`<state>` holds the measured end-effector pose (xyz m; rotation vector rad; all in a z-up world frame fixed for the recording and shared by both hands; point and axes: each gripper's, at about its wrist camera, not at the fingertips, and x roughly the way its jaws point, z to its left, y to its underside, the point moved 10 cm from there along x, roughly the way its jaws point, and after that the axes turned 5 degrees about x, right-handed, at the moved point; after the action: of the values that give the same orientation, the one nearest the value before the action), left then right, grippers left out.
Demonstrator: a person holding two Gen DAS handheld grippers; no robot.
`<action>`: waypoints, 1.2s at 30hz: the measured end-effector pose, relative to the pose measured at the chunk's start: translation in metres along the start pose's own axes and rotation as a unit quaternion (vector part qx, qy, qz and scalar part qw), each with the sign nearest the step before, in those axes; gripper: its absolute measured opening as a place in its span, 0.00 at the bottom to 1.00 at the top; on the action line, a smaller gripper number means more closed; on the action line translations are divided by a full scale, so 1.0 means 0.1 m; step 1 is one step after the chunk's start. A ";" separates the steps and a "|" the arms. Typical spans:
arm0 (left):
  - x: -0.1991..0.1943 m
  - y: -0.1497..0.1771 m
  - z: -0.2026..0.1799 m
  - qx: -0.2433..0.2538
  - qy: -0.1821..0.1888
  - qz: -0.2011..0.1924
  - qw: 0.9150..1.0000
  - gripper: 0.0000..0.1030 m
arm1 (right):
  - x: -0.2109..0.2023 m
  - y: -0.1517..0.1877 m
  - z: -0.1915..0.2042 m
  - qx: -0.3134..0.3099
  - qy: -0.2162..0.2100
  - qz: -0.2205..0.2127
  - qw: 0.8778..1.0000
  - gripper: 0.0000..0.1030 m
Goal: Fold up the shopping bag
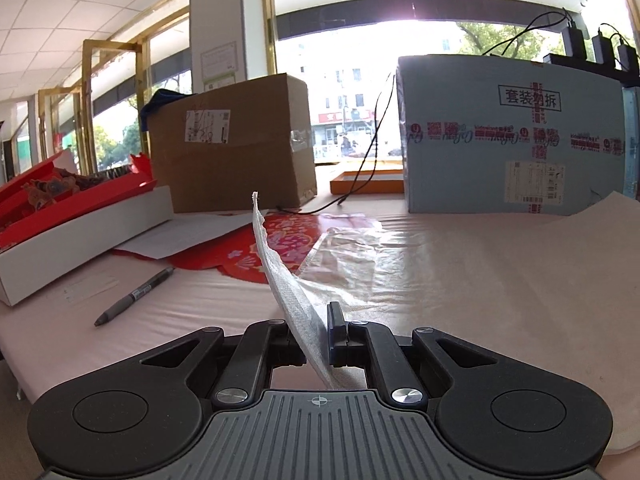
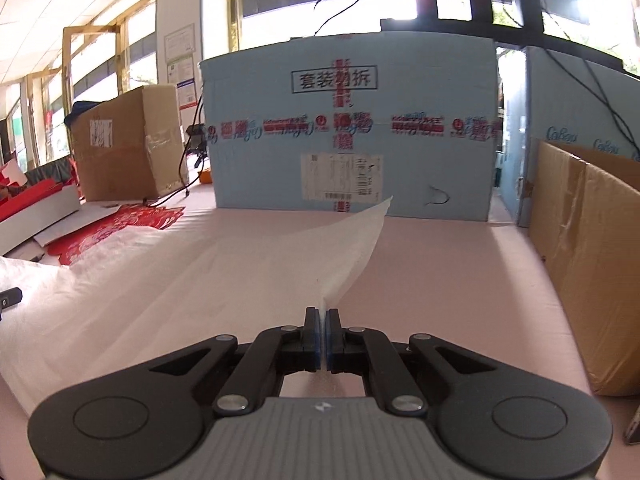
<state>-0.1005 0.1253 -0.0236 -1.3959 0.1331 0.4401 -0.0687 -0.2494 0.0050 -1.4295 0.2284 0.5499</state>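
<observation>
Fingers of both grippers pinched tight on the white shopping bag (image 2: 224, 264): left gripper (image 1: 316, 336) clamps a corner that stands up; right gripper (image 2: 323, 336) clamps another corner, rest of bag spread over the pink table (image 2: 460, 272); bright windows, tiled ceiling behind; blue carton (image 2: 348, 132) and brown box (image 1: 228, 140) at back; only left view shows a pen (image 1: 134, 296); only right view an open cardboard box (image 2: 588, 248).

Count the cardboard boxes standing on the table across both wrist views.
3 clearly: a brown box at back left, a light blue box at back centre, and an open brown box at the right edge. Another blue panel behind it may be a fourth.
</observation>
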 end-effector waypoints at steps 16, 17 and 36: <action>-0.18 -0.27 -0.46 0.025 0.052 -0.048 0.997 0.84 | -0.26 0.00 -0.96 0.113 0.029 0.007 0.993 0.03; -0.21 -0.28 -0.56 0.034 0.071 -0.052 0.996 0.85 | -0.26 -0.02 -0.95 0.122 0.022 0.005 0.992 0.03; 0.00 0.03 -0.72 0.027 0.104 0.022 0.994 0.90 | 0.11 -0.61 0.48 0.086 -0.144 -0.010 0.986 0.03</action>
<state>-0.0893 0.0556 -0.0398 -1.3860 0.3425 0.3244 -0.0376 -0.2033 0.0604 -1.1683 0.0298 0.6958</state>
